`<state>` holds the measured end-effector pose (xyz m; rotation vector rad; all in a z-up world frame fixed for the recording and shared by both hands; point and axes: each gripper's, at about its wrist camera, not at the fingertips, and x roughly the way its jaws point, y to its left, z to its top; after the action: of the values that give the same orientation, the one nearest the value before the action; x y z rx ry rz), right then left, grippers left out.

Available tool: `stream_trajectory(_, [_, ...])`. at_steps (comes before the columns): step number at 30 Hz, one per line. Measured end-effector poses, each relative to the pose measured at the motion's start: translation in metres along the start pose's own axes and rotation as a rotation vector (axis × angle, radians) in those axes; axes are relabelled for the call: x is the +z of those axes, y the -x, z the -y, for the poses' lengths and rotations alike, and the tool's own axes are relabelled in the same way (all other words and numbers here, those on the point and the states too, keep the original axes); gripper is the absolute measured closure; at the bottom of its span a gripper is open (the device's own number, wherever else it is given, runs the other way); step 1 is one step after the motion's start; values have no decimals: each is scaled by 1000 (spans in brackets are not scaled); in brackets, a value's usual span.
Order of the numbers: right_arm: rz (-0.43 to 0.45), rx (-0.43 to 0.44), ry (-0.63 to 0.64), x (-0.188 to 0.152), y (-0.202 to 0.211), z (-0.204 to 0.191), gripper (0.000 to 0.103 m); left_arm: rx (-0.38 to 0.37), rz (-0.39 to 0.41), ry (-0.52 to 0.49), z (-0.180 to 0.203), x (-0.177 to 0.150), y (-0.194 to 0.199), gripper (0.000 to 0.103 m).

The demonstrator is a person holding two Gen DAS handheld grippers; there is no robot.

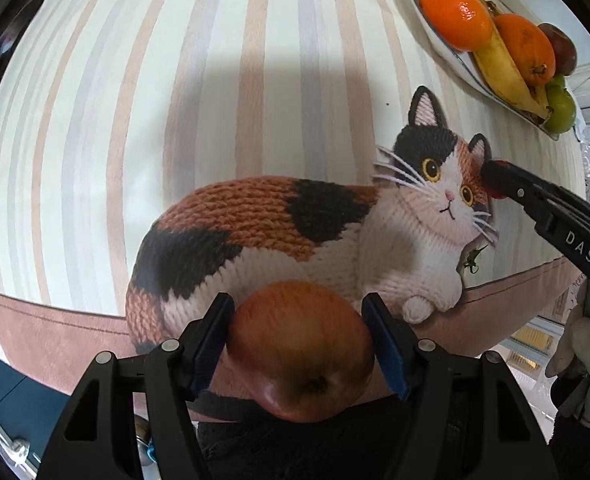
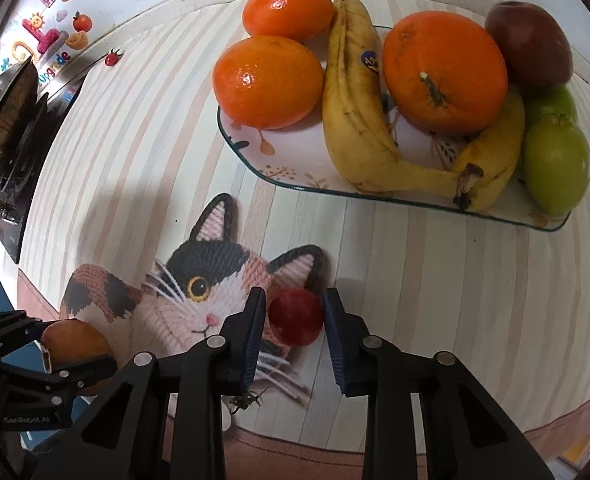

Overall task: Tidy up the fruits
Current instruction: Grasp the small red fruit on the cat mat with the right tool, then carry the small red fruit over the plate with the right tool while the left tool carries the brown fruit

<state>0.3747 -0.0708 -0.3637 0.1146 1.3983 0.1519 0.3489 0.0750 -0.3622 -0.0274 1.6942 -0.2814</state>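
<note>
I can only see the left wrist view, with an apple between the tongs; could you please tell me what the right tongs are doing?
Observer: The right tongs have a small red fruit between their fingers, over the cat picture on the mat. I cannot tell whether it is gripped or lifted.
Operator: Thank you. How full is the plate, please?
Observer: The plate holds three oranges, two bananas, a dark red fruit and two green fruits.
Operator: Is there free space on it?
Observer: Yes, its near left corner looks bare.
Operator: And my apple?
Observer: The left tongs hold the apple at the mat's left edge.
</note>
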Motion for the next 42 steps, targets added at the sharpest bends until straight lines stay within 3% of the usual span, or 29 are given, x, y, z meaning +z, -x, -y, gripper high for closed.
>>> stream_trajectory(6, [6,21,-73,-5,2,13,71,-94,-29,35,-16,7,-2,39])
stream_trajectory(12, [24,29,-100,-16,6,17,71,-67,-44,-38,-4,3,-5,39])
stream_trajectory(16, [44,32,-98,-19,8,19,74,-39,19,-64,10,-15,-7,40])
stream_trajectory(24, [97,54,-127,-31,29,28,74,-10,113,-97,23,-15,19,40])
stream_trajectory(32, [191,110,-193,-31,84,60,74,-55,196,-129,64,15,52,40])
stream_trajectory(38, [246,137,-202,-10,119,96,74,-113,264,-145,124,61,78,40])
stream_trajectory(42, [261,143,-204,8,133,124,74,-128,295,-154,144,91,94,40])
